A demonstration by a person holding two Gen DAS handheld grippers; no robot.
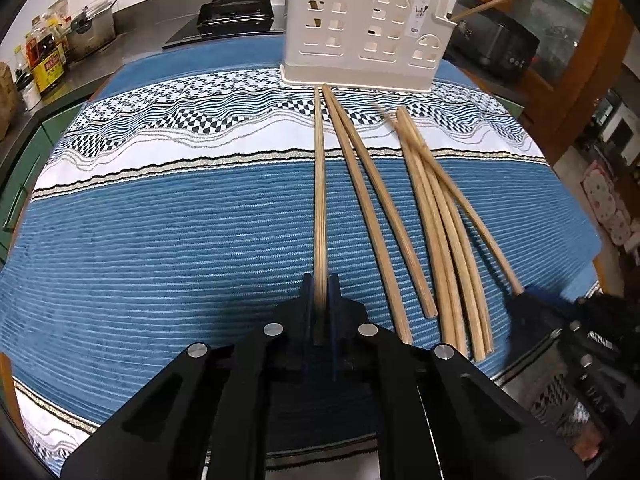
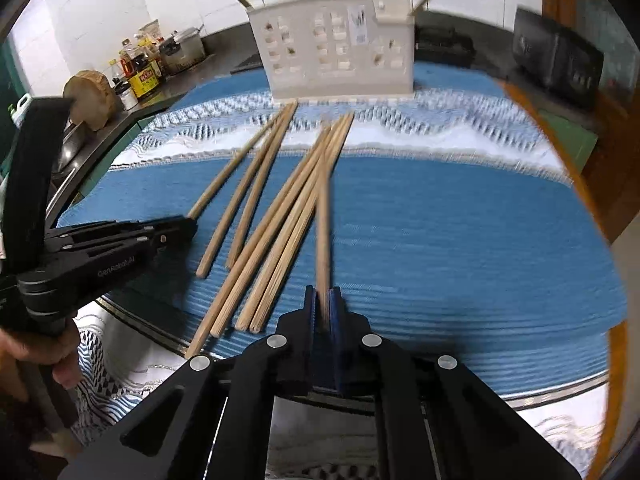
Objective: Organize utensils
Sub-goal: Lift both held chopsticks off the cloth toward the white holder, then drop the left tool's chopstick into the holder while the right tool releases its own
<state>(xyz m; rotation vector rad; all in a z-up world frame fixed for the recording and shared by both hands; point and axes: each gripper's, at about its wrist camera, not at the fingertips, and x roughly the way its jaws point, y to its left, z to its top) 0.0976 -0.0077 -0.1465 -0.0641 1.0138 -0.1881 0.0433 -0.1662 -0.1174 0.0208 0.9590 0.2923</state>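
Several wooden chopsticks [image 1: 436, 216] lie loose on the blue patterned cloth, also in the right wrist view [image 2: 276, 216]. A cream house-shaped utensil holder [image 1: 364, 28] stands at the far side, with a chopstick [image 1: 490, 4] sticking out; it also shows in the right wrist view [image 2: 336, 48]. My left gripper [image 1: 320, 292] is shut on one chopstick [image 1: 319, 184] that points toward the holder. My right gripper [image 2: 323, 300] is shut on another chopstick [image 2: 323, 216], blurred. The left gripper also shows in the right wrist view [image 2: 188, 222], and the right gripper in the left wrist view [image 1: 524, 296].
The round table [image 2: 556, 148] carries the blue cloth [image 1: 180, 220]. A counter at the left holds bottles [image 1: 48, 60], a pot [image 1: 92, 28] and a black stove [image 1: 236, 10]. A black appliance [image 1: 496, 40] sits behind the holder at right. A wooden block [image 2: 90, 98] stands on the counter.
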